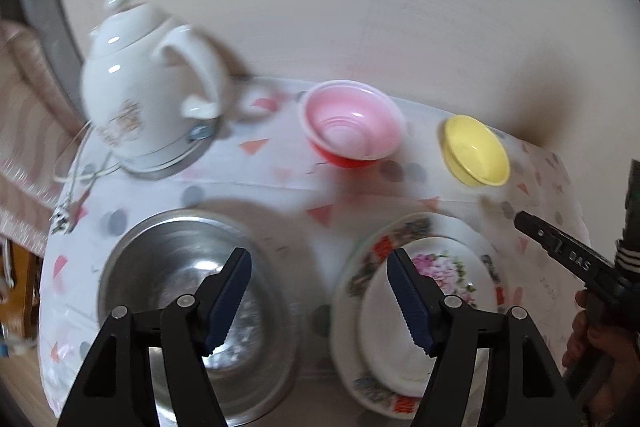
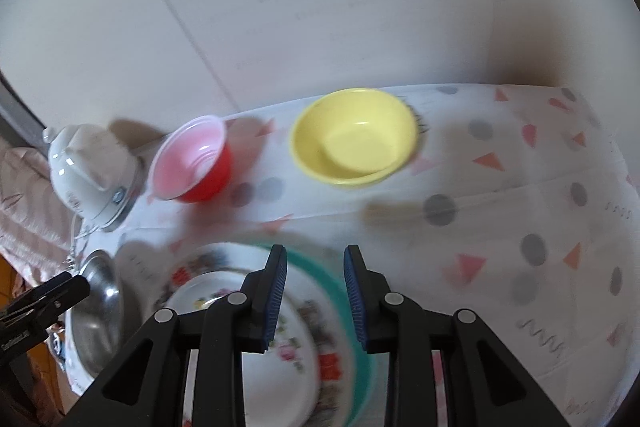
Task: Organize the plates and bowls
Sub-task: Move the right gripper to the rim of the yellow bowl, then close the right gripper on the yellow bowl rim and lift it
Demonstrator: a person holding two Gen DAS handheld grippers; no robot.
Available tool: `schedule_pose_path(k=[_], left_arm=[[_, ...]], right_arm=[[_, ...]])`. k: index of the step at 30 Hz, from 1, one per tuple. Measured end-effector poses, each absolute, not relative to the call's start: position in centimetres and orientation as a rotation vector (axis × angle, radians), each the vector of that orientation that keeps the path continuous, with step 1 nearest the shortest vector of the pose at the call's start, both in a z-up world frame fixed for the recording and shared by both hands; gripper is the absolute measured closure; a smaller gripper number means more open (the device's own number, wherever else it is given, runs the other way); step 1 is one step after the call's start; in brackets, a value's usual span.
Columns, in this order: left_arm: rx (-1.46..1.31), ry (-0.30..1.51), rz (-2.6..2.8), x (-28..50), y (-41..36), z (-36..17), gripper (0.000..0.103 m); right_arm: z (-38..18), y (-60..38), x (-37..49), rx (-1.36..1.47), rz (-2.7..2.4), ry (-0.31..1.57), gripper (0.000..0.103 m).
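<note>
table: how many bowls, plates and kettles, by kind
bowls: 3 - steel bowl, red bowl, yellow bowl
plates: 2 - small floral plate stacked on a large patterned plate
kettles: 1 - white kettle
total: 6

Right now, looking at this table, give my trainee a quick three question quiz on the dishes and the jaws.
1. True or false: the yellow bowl is stacked inside the red bowl.
2. What does the small floral plate rest on?
3. Which is empty? A) left gripper B) right gripper C) both

Key:
1. False, they stand apart.
2. The larger patterned plate.
3. C
</note>
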State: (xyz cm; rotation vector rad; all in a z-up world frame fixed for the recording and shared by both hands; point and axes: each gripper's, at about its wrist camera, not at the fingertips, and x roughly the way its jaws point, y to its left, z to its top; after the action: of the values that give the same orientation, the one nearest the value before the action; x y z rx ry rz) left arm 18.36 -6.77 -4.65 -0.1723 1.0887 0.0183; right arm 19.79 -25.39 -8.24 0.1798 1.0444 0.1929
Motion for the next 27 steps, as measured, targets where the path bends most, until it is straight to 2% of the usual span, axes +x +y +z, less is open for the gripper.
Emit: schedule_pose_path(k=[16,27], left_arm=[[-0.115,1.137,-0.044,22.1,-12.7,-5.8,0.032],[-0.111,1.150,-0.035,24.9,-15.0,-6.3,0.028]], right_arm=[[-9.5,-29.0,23.3,0.170,0.153,1.046,0.073],[-11.6,-31.3,27.8,0.332,0.152,1.057,0.069]])
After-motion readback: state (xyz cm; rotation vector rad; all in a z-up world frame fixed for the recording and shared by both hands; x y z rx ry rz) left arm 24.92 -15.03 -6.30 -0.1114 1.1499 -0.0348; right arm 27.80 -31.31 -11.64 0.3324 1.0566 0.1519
